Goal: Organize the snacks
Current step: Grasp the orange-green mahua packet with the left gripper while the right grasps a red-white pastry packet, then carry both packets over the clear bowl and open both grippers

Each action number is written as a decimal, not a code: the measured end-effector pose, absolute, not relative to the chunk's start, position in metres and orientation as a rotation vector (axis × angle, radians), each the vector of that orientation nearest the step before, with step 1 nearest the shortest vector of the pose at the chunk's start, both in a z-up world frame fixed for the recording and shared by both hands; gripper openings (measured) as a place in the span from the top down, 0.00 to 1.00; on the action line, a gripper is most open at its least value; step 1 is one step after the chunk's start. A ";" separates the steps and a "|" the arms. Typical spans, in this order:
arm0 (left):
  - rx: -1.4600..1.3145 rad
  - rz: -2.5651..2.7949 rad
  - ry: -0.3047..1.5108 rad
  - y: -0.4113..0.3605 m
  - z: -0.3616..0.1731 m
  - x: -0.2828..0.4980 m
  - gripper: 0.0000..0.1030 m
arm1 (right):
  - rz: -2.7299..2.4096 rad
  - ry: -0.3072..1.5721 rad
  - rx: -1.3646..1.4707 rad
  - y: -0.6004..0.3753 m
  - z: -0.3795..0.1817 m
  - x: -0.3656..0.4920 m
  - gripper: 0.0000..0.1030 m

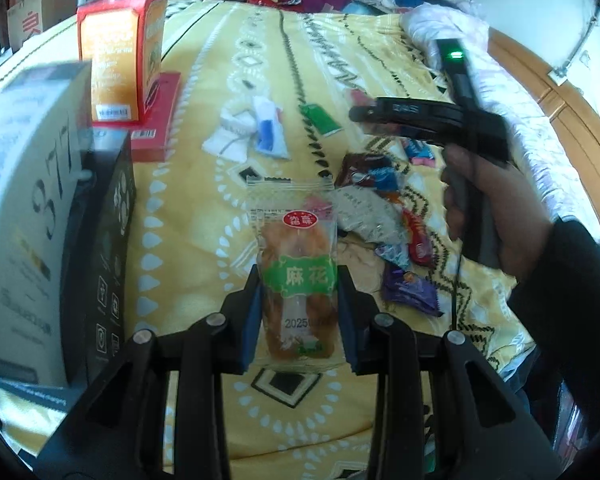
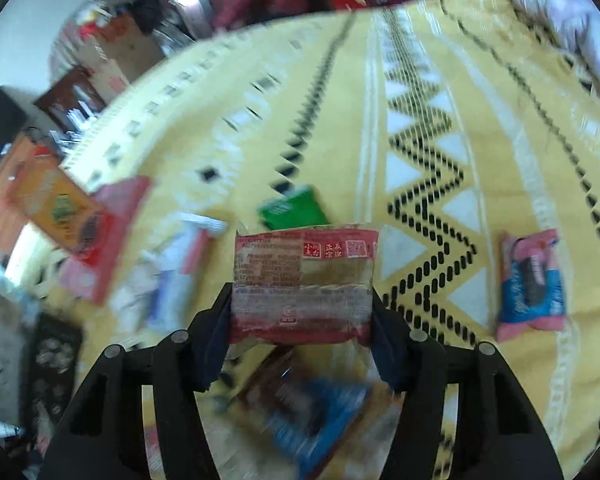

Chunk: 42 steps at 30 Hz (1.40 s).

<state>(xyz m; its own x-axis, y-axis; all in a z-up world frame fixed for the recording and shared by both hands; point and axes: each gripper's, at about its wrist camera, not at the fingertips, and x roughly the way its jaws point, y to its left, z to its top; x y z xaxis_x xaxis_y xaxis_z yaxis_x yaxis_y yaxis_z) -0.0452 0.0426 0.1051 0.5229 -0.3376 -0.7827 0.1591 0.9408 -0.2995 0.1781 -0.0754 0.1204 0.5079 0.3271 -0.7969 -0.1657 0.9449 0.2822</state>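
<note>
My left gripper is shut on a clear packet of fried dough twists with a green label, held just above the yellow bedspread. My right gripper is shut on a flat packet with red edges and small print, its pads pressing both sides. In the left wrist view the right gripper hangs over the bed on the right, held by a hand in a dark sleeve. Below it lies a heap of mixed snack packets.
At the left an orange box stands on a red box, beside a black box and a white box. A green packet, white-blue packets and a pink-blue cookie packet lie on the bedspread.
</note>
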 end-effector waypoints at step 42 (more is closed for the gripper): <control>-0.428 0.215 0.616 0.339 0.252 -0.129 0.67 | 0.913 0.718 0.079 0.179 0.343 -0.024 0.38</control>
<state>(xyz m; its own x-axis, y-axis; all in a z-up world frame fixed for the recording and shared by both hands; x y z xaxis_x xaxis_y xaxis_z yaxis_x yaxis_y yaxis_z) -0.1287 0.3394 0.2522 0.7976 0.0691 -0.5992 -0.3195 0.8910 -0.3225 -0.0236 0.1786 0.3429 0.3979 0.7457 -0.5345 -0.6952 0.6252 0.3547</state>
